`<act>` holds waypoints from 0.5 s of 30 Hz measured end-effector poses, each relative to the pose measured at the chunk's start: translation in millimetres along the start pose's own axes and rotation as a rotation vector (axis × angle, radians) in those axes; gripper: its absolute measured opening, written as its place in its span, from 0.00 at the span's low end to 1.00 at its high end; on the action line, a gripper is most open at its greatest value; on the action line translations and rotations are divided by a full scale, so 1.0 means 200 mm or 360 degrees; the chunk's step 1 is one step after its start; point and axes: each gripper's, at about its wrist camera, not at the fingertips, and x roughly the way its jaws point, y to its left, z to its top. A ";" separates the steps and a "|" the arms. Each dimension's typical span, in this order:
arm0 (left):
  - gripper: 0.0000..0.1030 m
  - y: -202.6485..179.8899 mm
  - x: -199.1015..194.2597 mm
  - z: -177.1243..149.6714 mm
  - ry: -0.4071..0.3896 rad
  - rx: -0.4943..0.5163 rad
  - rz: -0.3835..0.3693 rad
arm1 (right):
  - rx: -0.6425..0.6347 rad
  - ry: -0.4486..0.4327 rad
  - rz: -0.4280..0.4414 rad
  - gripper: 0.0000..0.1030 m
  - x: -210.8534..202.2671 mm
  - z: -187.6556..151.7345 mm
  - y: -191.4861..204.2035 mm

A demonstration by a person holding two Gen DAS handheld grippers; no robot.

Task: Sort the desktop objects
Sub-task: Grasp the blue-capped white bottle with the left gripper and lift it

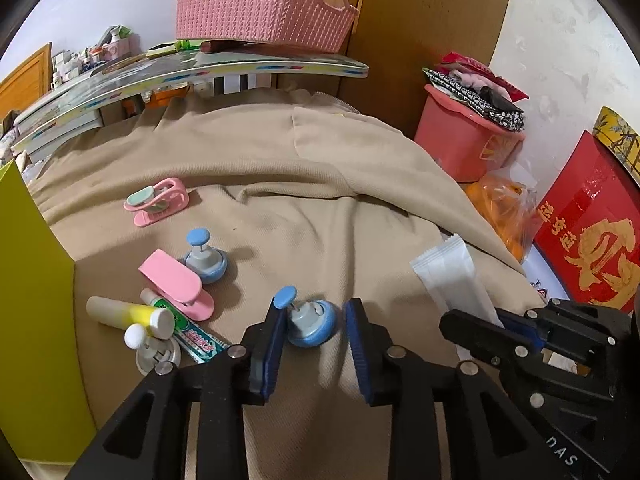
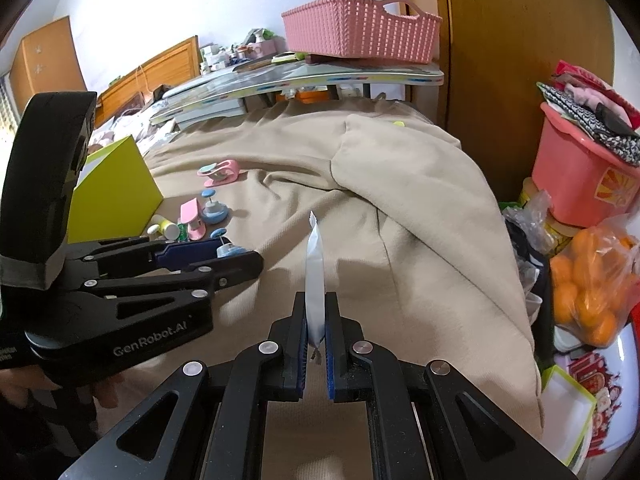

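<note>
My left gripper (image 1: pixel 314 322) is open around a blue-and-grey suction hook (image 1: pixel 310 322) lying on the tan cloth (image 1: pixel 304 184); its pads sit either side of it, apart from it. My right gripper (image 2: pixel 316 320) is shut on a white sachet (image 2: pixel 315 276), held edge-up; the same white sachet (image 1: pixel 452 276) and right gripper (image 1: pixel 504 326) show at the right of the left wrist view. To the left lie a second blue hook (image 1: pixel 204 258), a pink clip (image 1: pixel 176 284), a far pink clip (image 1: pixel 158 200), a yellow-white tube (image 1: pixel 128 314), a green toothpaste tube (image 1: pixel 188 326) and a white hook (image 1: pixel 150 348).
A yellow-green box (image 1: pixel 32 300) stands at the left. A pink woven basket (image 1: pixel 264 12) rests on a board (image 1: pixel 240 68) at the back. On the right are a pink bucket (image 1: pixel 468 136), a bag of oranges (image 2: pixel 592 284) and a red box (image 1: pixel 596 240).
</note>
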 end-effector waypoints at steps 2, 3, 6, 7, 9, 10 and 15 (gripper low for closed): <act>0.31 0.00 0.00 0.00 0.0003 -0.0007 0.0010 | 0.0000 -0.0002 0.0001 0.07 0.00 0.00 0.00; 0.31 0.00 0.00 0.00 0.0006 -0.0018 0.0008 | 0.0001 -0.0001 0.0001 0.07 0.00 0.00 0.00; 0.31 0.01 0.00 0.01 0.0017 -0.0057 -0.0012 | 0.0005 -0.0006 -0.0001 0.07 -0.01 0.00 0.01; 0.31 0.02 0.00 0.01 0.0020 -0.0068 -0.0018 | 0.0006 -0.0008 -0.0002 0.07 -0.01 0.00 0.01; 0.31 0.03 0.00 0.01 0.0025 -0.0082 -0.0017 | 0.0009 -0.0012 -0.0003 0.07 -0.02 0.00 0.01; 0.31 0.02 0.00 0.01 0.0026 -0.0085 -0.0010 | 0.0009 -0.0013 -0.0004 0.07 -0.02 0.00 0.01; 0.24 0.04 -0.01 0.01 0.0021 -0.0110 -0.0014 | 0.0005 -0.0016 -0.0007 0.07 -0.02 0.00 0.01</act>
